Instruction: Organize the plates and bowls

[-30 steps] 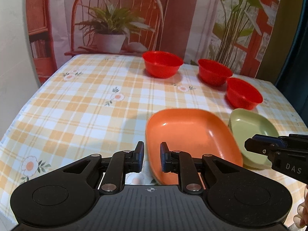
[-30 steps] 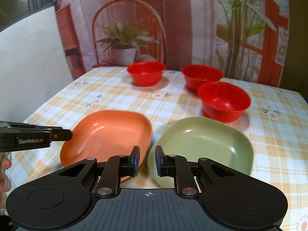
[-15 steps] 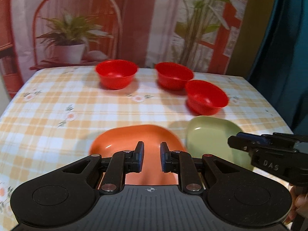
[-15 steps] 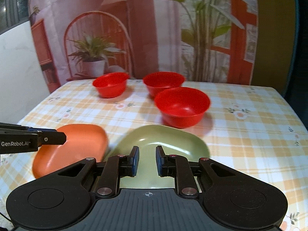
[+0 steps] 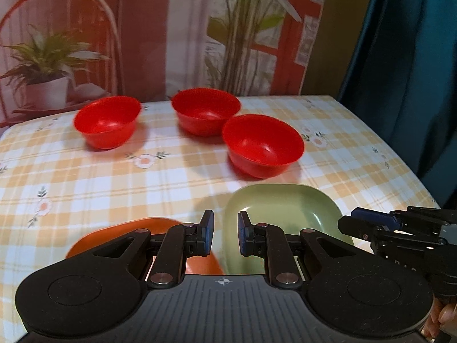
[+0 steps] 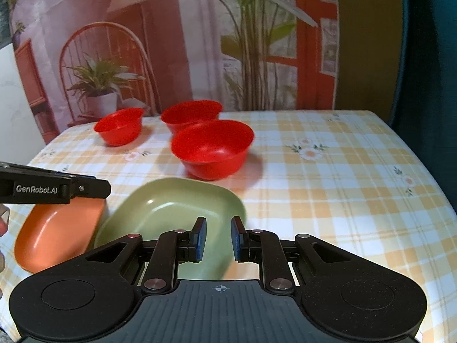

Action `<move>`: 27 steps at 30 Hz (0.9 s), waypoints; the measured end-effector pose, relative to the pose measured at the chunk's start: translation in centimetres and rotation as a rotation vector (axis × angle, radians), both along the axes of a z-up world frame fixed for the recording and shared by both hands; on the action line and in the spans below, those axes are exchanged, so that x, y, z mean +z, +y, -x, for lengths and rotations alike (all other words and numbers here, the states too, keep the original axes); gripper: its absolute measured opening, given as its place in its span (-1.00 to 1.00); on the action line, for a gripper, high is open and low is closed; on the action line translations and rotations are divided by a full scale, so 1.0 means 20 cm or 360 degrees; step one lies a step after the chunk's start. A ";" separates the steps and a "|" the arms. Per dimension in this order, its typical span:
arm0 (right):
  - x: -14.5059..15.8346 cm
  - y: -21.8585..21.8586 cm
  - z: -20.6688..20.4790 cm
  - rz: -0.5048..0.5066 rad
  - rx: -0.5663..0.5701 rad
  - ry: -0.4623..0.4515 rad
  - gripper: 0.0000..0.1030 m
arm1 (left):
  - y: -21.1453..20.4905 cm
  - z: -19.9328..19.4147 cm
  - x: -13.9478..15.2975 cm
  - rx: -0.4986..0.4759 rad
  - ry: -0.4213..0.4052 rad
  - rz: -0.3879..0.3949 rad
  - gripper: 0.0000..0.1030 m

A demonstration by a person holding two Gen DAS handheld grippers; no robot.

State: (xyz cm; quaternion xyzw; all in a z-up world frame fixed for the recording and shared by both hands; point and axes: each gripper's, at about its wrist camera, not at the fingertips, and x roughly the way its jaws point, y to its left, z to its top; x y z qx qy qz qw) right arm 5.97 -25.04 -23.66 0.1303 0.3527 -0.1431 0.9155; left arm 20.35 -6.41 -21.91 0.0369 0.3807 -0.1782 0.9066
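An orange plate [image 5: 137, 230] and a green plate [image 5: 282, 205] lie side by side near the table's front edge. Three red bowls [image 5: 107, 123] [image 5: 205, 111] [image 5: 262, 144] stand behind them. My left gripper [image 5: 224, 235] is slightly open and empty, above the gap between the two plates. My right gripper [image 6: 216, 238] is slightly open and empty, above the green plate's [image 6: 171, 211] right part. The orange plate [image 6: 57, 231] shows at the left of the right wrist view, under the left gripper's finger. The right gripper also shows at the right edge of the left wrist view [image 5: 400, 228].
The table has a yellow checked cloth [image 6: 328, 188]. Its right edge lies near a teal curtain [image 5: 405, 57]. A printed backdrop with a chair and plants [image 5: 171, 28] hangs behind the far edge.
Both grippers have swung to the right. The left one, earlier over the orange plate, now points between the two plates. The right one has shifted toward the green plate's right side.
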 end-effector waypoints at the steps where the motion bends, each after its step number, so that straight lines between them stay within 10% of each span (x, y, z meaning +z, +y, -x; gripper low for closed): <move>1: -0.01 -0.01 0.01 -0.0007 -0.0010 0.0006 -0.63 | -0.02 -0.01 -0.01 -0.0011 0.0009 -0.0023 -0.64; 27: -0.13 -0.05 -0.01 -0.0179 0.0022 0.0081 -0.63 | -0.10 -0.08 -0.15 -0.0053 0.0140 -0.0132 -0.59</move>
